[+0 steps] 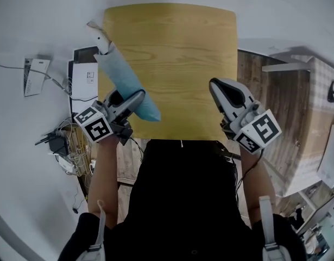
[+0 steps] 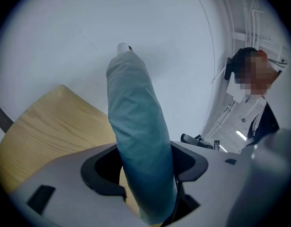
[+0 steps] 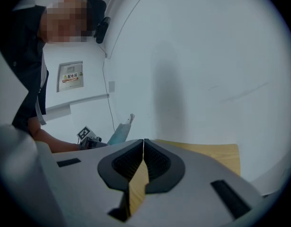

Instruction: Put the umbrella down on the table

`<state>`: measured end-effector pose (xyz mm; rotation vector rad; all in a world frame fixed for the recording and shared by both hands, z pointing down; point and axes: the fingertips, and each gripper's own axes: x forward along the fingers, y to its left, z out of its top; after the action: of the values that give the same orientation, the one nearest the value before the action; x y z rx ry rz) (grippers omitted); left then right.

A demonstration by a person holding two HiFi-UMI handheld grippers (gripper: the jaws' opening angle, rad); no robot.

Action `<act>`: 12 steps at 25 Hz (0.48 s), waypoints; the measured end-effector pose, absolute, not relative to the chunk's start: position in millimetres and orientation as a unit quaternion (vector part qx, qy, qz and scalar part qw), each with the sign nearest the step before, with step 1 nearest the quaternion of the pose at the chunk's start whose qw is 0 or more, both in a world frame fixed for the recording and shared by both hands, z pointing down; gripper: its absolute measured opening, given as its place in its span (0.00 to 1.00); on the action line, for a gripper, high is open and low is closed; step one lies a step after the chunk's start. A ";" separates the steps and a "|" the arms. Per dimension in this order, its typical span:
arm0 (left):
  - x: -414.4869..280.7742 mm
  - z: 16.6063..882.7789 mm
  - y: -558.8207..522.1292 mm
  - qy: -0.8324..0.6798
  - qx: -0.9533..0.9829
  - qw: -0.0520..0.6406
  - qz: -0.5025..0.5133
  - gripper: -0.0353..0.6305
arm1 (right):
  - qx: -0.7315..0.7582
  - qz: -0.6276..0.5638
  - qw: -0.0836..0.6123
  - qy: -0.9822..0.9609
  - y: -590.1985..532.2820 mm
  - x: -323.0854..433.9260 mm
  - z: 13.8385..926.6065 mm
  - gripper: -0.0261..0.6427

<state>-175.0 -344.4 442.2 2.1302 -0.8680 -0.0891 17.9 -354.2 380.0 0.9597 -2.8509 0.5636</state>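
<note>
Pale-blue folded fabric umbrella [image 1: 125, 80] pinched in our left gripper [image 1: 130, 103] at eight o'clock, we judge lowering it onto the light wooden table [image 1: 183, 53] comes next; right gripper [image 1: 220, 88] jaws pressed together, empty.

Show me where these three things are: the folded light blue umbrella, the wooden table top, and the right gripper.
Folded light blue umbrella [image 1: 126, 83]: head view, middle of the fabric.
Wooden table top [image 1: 183, 53]: head view, bare wood.
Right gripper [image 3: 143, 144]: right gripper view, where its shut tips meet.

Umbrella [image 1: 123, 83] pale blue-green, end piece white. Table [image 1: 183, 64] light yellow wood, streaky grain. Left claw [image 1: 135, 98], right claw [image 1: 216, 87] grey; pads [image 3: 126, 163] black, ribbed. Marker cubes [image 1: 94, 124] black-and-white squares. Person's top [image 1: 183, 200] black.
</note>
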 end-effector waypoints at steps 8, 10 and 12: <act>-155.1 477.4 -373.6 -0.342 0.837 0.426 0.030 0.50 | 0.330 0.215 0.039 -0.918 -365.4 33.7 404.9 0.07; -149.5 485.9 -380.2 -0.344 0.834 0.429 0.050 0.50 | 0.332 0.217 0.038 -0.917 -369.3 37.4 408.3 0.07; -144.6 495.4 -387.0 -0.346 0.829 0.434 0.069 0.50 | 0.333 0.219 0.039 -0.916 -373.4 40.4 411.7 0.07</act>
<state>-144.6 -387.0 495.4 2.0639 -0.8626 0.1714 40.4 -373.4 411.7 1.0214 -2.8099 0.6705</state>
